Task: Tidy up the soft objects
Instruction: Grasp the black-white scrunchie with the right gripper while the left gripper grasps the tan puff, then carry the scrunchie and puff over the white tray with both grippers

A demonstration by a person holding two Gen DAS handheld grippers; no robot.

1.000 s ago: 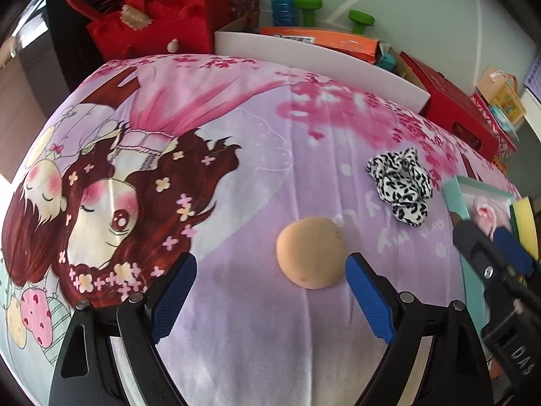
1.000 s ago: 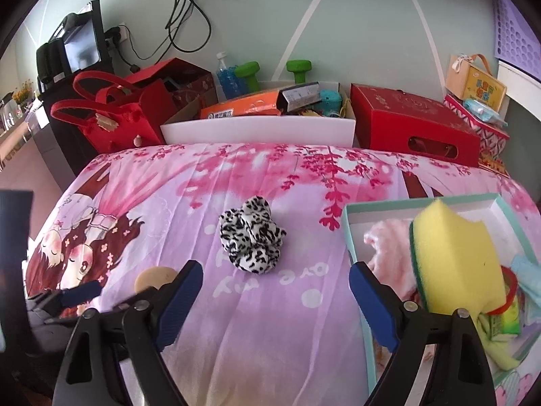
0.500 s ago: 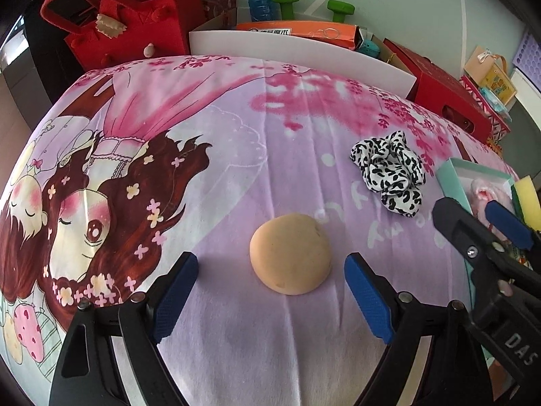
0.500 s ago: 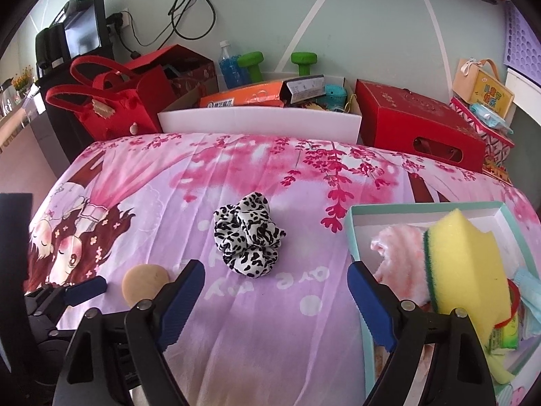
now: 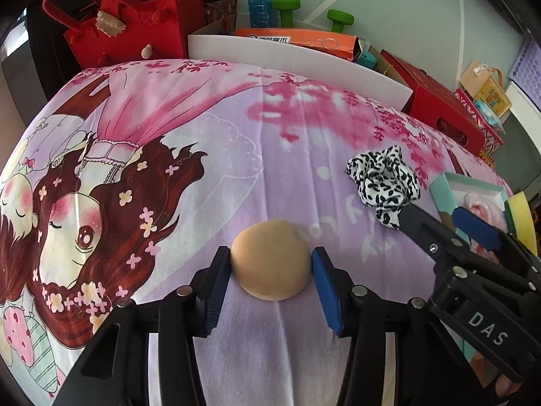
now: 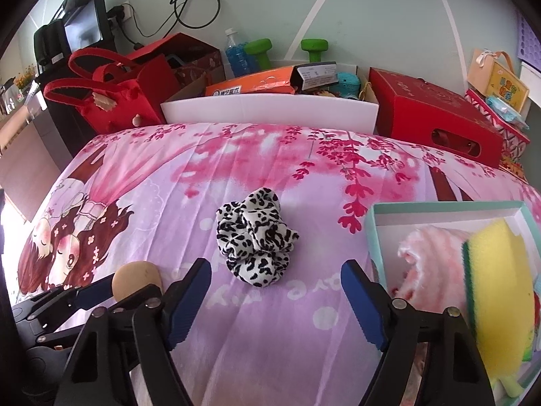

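A round tan puff (image 5: 270, 260) lies on the pink cartoon bedsheet (image 5: 209, 155). My left gripper (image 5: 270, 257) is closing on it, and both blue pads touch its sides. A black-and-white leopard-print scrunchie (image 6: 255, 240) lies just ahead of my right gripper (image 6: 275, 267). Those jaws are narrowing but stand wide, with the pads clear of the scrunchie. To the right, a teal box (image 6: 372, 233) holds a pink fluffy cloth (image 6: 429, 260) and a yellow sponge (image 6: 497, 287). The right gripper's fingers (image 5: 473, 226) also show at the right of the left wrist view, beside the scrunchie (image 5: 383, 182).
Behind the bed stand a white bin (image 6: 270, 110) with an orange package, a red felt bag (image 6: 115, 98), a red carton (image 6: 436, 115), green dumbbells (image 6: 314, 49) and a blue bottle (image 6: 235, 50). A monitor (image 6: 83, 28) sits at far left.
The left jaws have swung in from wide apart onto the tan puff's sides. The right gripper has come down closer to the scrunchie, and its jaws have narrowed a little.
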